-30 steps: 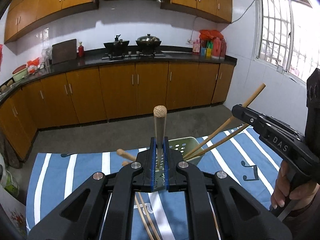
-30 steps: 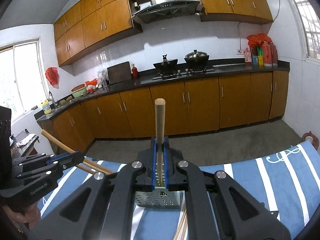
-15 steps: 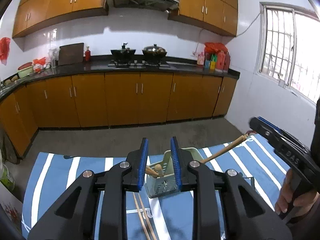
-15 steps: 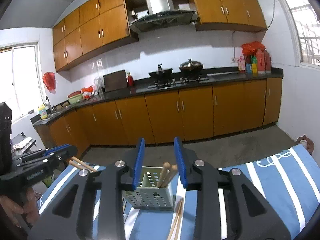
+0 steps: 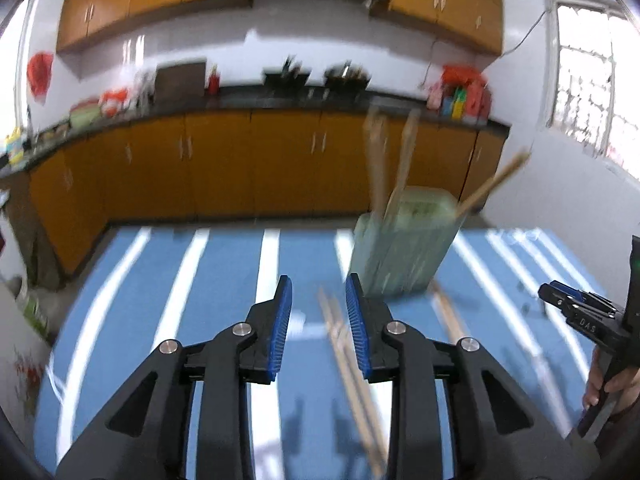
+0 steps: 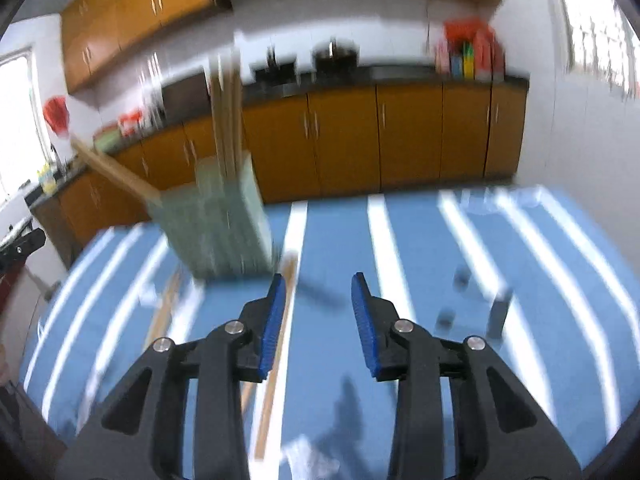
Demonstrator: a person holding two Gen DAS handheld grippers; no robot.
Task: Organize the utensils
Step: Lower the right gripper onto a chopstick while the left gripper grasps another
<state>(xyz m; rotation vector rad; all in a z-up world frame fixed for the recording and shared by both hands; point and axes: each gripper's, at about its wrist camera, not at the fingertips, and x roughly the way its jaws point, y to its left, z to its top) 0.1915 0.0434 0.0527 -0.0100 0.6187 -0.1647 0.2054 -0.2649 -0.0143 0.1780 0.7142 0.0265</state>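
We see the pale green utensil holder (image 5: 404, 240) standing on the blue, white-striped cloth (image 5: 224, 272) of the worktop, with several wooden chopsticks (image 5: 404, 160) sticking up out of it, one leaning far to the side. More loose chopsticks (image 5: 348, 364) lie flat on the cloth in front of the holder. Our left gripper (image 5: 318, 320) hangs over that loose pair, its jaws partly apart and opening, gripping nothing; the sticks lie on the cloth below the gap. Our right gripper (image 6: 318, 316) hovers just right of another loose chopstick (image 6: 276, 352), its jaws partly apart and closing, empty. Both views are blurred. Behind the worktop run orange kitchen cabinets (image 6: 360, 136).
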